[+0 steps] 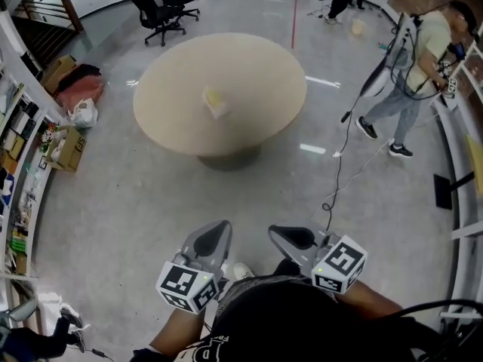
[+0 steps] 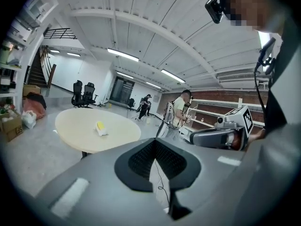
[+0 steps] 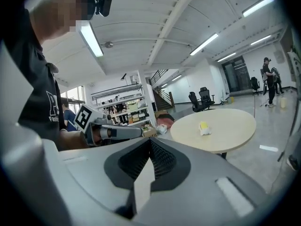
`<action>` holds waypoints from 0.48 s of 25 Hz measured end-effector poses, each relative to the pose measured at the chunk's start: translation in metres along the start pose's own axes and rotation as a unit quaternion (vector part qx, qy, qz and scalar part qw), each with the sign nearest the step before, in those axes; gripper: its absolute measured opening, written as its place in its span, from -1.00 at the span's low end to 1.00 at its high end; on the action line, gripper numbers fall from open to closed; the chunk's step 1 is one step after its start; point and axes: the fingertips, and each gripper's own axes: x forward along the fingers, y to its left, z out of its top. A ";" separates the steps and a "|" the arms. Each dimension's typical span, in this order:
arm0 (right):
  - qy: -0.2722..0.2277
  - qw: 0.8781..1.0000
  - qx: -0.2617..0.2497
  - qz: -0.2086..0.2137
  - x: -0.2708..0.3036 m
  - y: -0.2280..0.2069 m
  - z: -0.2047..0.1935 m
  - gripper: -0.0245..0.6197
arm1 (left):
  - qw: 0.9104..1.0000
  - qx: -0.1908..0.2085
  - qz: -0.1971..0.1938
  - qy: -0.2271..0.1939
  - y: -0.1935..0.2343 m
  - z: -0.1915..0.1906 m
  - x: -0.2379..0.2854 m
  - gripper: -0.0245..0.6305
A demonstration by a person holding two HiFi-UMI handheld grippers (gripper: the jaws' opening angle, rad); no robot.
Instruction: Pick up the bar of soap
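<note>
Jaws together, empty; soap on table.

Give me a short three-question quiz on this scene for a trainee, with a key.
1. True or false: the yellow bar of soap lies on the round beige table.
2. The fingers of the right gripper are: A) wide apart; B) together, with nothing between them; C) closed on the soap.
3. In the head view, what furniture stands on the floor beyond the table, towards the top left?
Key: 1 true. 2 B. 3 black office chairs.
</note>
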 end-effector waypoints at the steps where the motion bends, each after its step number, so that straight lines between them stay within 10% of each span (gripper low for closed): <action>1: 0.001 1.000 0.000 -0.001 -0.001 -0.003 0.001 -0.90 | 1.000 0.000 -0.002 0.000 0.001 0.004 0.004 -0.91; 12: -0.011 0.999 0.005 0.032 0.007 -0.075 0.031 -0.90 | 1.000 0.007 0.010 0.011 -0.006 0.038 0.067 -0.91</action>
